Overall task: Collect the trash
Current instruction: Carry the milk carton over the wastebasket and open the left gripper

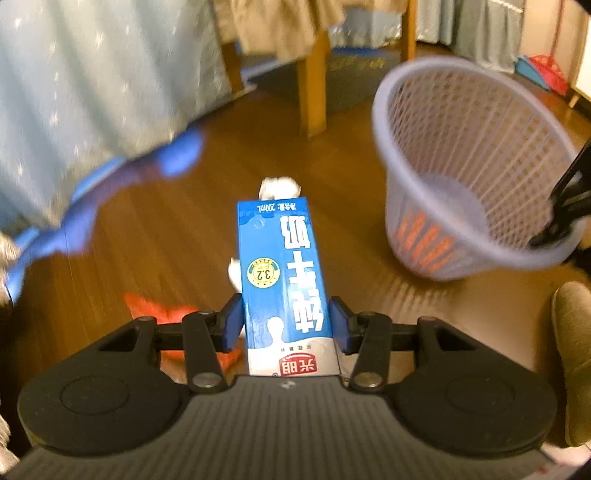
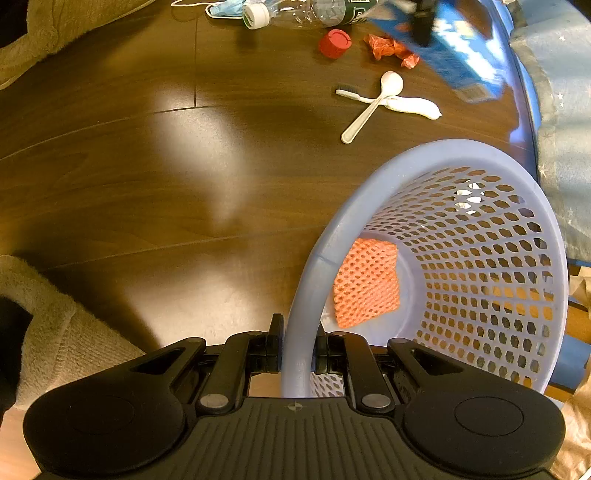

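Above the wood floor [image 2: 147, 184], the left gripper [image 1: 286, 325] pinched a blue milk carton [image 1: 280, 273] between its blue pads, low on the carton's body, so most of the carton stuck out ahead of the jaws. The right gripper [image 2: 297, 349] was pressed together on the rim of the lilac basket [image 2: 406, 166], which it held tilted with its mouth open toward the carton.

The main risk looked like a miss at the drop. The carton was long and held near one end, so it could swing or slip in the pads, and if it came in too low its far end could strike the rim and tumble back to the floor. A knock there might also twist the basket in the right gripper's narrow hold on the rim, and a steeper tilt could spill what was inside.

Inside the basket lay one piece of orange foam net [image 2: 365, 282], resting against the bottom; nothing else showed in it. On the floor beyond it remained a white spoon [image 2: 373, 103], a toothbrush [image 2: 391, 101], a red cap [image 2: 335, 43], a red wrapper [image 2: 391, 50], a clear bottle [image 2: 306, 13] and a face mask [image 2: 221, 9].
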Demonstrator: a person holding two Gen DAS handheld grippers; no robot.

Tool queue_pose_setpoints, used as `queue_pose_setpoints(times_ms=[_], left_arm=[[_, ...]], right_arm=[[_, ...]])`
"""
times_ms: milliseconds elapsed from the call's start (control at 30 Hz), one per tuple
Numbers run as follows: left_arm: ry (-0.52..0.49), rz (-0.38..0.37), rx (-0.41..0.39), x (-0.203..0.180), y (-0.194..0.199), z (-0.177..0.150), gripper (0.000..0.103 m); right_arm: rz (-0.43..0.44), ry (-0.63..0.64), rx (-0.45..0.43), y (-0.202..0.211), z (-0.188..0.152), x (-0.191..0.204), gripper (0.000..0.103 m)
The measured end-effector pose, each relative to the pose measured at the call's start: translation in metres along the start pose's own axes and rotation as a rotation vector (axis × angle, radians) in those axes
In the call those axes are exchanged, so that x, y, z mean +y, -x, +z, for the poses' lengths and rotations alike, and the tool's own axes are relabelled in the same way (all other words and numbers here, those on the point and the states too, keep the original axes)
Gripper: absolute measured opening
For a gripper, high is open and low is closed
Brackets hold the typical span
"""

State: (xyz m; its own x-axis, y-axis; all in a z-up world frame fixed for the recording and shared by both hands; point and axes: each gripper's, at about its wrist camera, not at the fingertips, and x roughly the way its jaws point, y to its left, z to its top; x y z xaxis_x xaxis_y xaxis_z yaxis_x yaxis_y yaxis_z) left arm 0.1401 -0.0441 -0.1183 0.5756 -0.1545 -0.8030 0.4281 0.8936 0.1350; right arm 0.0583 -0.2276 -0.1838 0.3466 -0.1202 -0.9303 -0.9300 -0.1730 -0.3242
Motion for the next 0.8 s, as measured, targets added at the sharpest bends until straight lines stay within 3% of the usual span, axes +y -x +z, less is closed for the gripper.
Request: queue_pose_setpoints(times_ms=[433, 800], left_arm=[[-0.127, -0.134, -0.170, -0.043, 0.065, 0.082, 0.044], [-0.161, -0.238, -0.175, -0.074, 0.044, 0.097, 0.044]], right_arm=[[-0.001, 0.001, 0.001, -0.001, -0.002, 0.000, 0.009], [-0.001, 0.004, -0.003, -0.001, -0.005, 0.000, 0.009]])
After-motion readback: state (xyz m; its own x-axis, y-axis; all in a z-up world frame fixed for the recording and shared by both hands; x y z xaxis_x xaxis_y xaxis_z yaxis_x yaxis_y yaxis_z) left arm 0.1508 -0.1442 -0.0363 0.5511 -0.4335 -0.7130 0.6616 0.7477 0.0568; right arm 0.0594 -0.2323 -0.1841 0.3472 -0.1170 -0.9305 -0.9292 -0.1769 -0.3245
